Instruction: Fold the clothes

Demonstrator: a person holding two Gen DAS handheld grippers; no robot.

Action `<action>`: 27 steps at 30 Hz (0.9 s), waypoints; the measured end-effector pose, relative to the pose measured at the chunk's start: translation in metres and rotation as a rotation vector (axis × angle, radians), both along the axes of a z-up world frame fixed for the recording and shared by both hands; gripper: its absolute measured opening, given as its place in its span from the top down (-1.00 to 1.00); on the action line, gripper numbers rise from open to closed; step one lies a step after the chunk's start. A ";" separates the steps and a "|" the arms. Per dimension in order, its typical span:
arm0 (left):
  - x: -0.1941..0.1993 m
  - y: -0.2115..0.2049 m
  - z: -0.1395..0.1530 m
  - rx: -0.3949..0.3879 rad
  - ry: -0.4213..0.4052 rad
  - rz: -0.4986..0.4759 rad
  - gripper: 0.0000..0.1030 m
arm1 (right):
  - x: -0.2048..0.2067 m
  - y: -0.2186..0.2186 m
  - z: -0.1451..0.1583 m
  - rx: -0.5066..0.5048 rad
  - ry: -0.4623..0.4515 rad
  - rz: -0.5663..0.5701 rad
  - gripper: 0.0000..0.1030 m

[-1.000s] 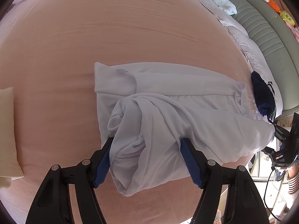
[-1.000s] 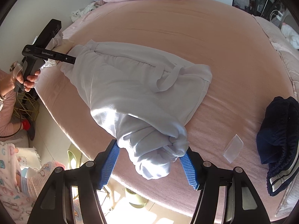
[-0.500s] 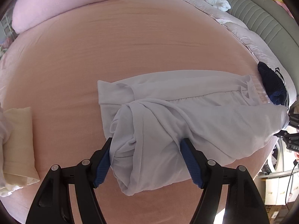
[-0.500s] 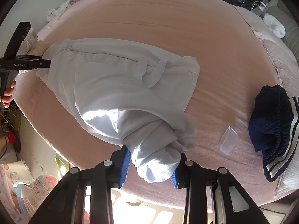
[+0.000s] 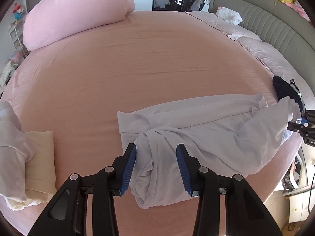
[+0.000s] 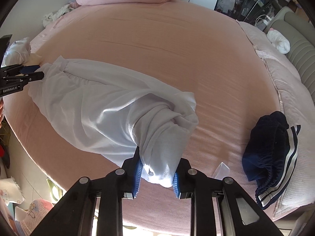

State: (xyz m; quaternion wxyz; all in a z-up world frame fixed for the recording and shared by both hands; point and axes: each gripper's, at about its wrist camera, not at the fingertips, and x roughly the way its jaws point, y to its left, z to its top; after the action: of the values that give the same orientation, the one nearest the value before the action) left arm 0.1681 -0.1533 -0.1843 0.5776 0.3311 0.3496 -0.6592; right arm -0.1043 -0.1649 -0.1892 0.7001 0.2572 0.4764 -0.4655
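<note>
A: Where is the garment? The white sweatpants (image 5: 206,129) lie stretched across the near edge of the pink bed (image 5: 149,63), one bunched end in each tool.

B: Yes — the left gripper (image 5: 156,167) has just been closing and its blue pads pinch a thick wad of fabric. The right gripper (image 6: 157,174) has closed too, clamped on the other end.

A: What worries you?

B: Both grips hold rolled bunches, not flat edges, so a lift could carry twisted cloth and the fold would come out lumpy. A layer might also slip from the left pinch — it looks looser. And the navy shorts (image 6: 273,147) sit near enough to snag.
</note>
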 end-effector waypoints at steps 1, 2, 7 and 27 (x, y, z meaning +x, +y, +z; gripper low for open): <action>0.002 -0.002 0.000 0.010 0.035 -0.007 0.26 | 0.000 -0.002 0.002 -0.003 0.001 -0.002 0.59; -0.003 -0.001 0.000 0.022 0.054 -0.010 0.26 | 0.000 -0.004 0.003 -0.001 0.004 -0.001 0.60; -0.002 -0.001 -0.009 0.115 0.198 -0.033 0.21 | -0.006 -0.010 -0.001 0.040 -0.008 -0.006 0.61; -0.022 -0.011 -0.021 0.185 0.091 -0.032 0.35 | -0.015 -0.029 -0.018 0.095 -0.030 -0.088 0.71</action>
State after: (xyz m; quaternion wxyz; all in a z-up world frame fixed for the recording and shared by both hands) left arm 0.1461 -0.1648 -0.2056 0.5174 0.3582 0.4299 -0.6475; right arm -0.1191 -0.1940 -0.2076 0.6731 0.3176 0.4756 -0.4689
